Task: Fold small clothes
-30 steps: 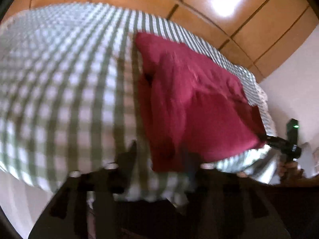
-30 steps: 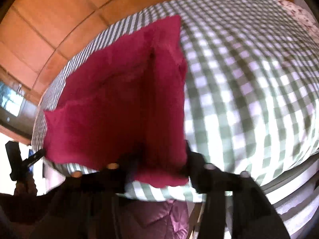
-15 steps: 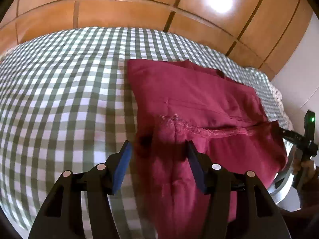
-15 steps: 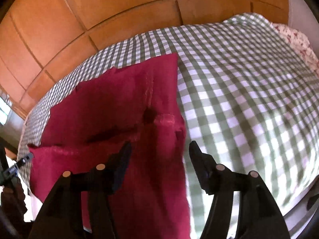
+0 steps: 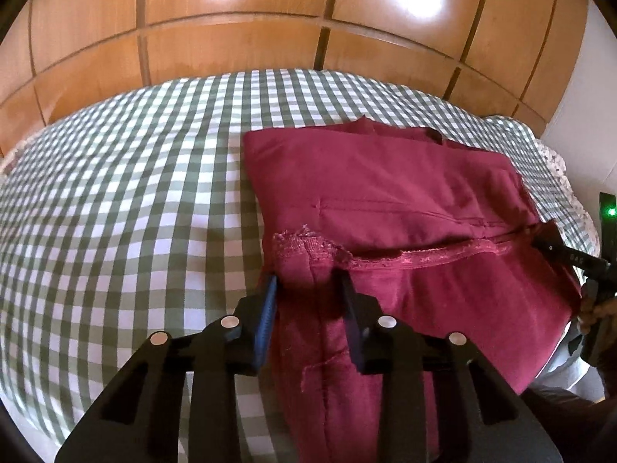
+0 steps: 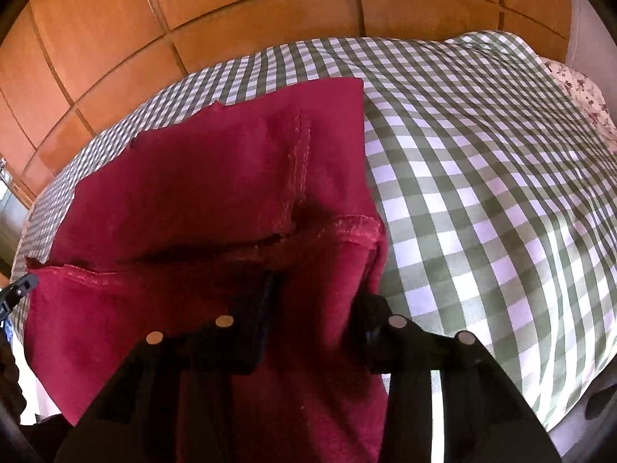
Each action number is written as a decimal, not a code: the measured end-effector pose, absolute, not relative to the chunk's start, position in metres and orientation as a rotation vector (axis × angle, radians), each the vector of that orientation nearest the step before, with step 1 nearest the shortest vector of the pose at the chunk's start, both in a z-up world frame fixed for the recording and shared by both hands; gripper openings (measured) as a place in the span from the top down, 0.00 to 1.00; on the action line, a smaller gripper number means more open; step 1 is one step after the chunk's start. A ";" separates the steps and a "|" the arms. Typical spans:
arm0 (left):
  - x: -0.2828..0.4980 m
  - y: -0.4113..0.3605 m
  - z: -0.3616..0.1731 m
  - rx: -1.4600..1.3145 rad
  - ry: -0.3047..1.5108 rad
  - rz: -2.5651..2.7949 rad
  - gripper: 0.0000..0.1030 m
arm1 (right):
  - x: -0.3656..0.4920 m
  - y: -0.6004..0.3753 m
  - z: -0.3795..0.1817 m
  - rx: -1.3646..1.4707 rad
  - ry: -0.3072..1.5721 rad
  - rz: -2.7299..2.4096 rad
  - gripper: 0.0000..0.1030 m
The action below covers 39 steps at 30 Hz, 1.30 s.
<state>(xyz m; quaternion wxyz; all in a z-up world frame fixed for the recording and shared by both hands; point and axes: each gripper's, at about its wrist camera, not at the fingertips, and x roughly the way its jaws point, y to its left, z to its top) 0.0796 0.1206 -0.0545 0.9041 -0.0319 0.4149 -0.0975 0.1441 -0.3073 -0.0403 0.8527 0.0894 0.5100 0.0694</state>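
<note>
A dark red garment (image 5: 385, 200) lies on a green-and-white checked bed cover (image 5: 115, 200). Its near part is lifted and folded over, with a stitched hem running across it. My left gripper (image 5: 306, 285) is shut on the left corner of that hem. My right gripper (image 6: 316, 293) is shut on the right corner of the same garment (image 6: 200, 177), and the cloth hides part of its fingers. The right gripper also shows at the right edge of the left wrist view (image 5: 567, 254). The far part of the garment lies flat on the bed.
A wooden panelled wall (image 5: 270, 19) stands behind the bed. The checked cover (image 6: 482, 177) stretches to the right, with a floral pillow (image 6: 582, 92) at its far right. The bed's near edge drops off just below both grippers.
Both grippers have lifted the near edge of the garment up and carried it away from the bed's edge toward the far side, so the hem now lies across the middle.
</note>
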 end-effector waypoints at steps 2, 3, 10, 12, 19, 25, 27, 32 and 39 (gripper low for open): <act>0.077 0.120 -0.053 -0.054 0.848 -0.196 0.77 | 0.144 -0.306 -0.040 0.188 1.070 0.135 0.64; 0.076 0.120 -0.052 -0.048 0.841 -0.193 0.81 | 0.144 -0.306 -0.039 0.189 1.069 0.127 0.64; 0.064 0.118 -0.044 -0.019 0.796 -0.184 0.92 | 0.140 -0.299 -0.025 0.132 1.046 0.085 0.72; 0.063 0.119 -0.044 -0.019 0.790 -0.185 0.92 | 0.138 -0.297 -0.022 0.110 1.035 0.080 0.76; 0.062 0.121 -0.047 -0.040 0.786 -0.175 0.89 | 0.135 -0.298 -0.020 0.115 1.039 0.079 0.77; 0.062 0.129 -0.048 -0.048 0.764 -0.141 0.34 | 0.136 -0.302 -0.018 0.152 1.035 0.063 0.56; 0.067 0.134 -0.050 -0.057 0.776 -0.142 0.35 | 0.137 -0.302 -0.017 0.153 1.032 0.061 0.56; 0.078 0.137 -0.057 -0.097 0.812 -0.206 0.74 | 0.136 -0.297 -0.013 0.121 1.015 0.064 0.76; 0.065 0.132 -0.052 -0.131 0.780 -0.262 0.94 | 0.128 -0.301 -0.003 0.111 1.005 0.095 0.91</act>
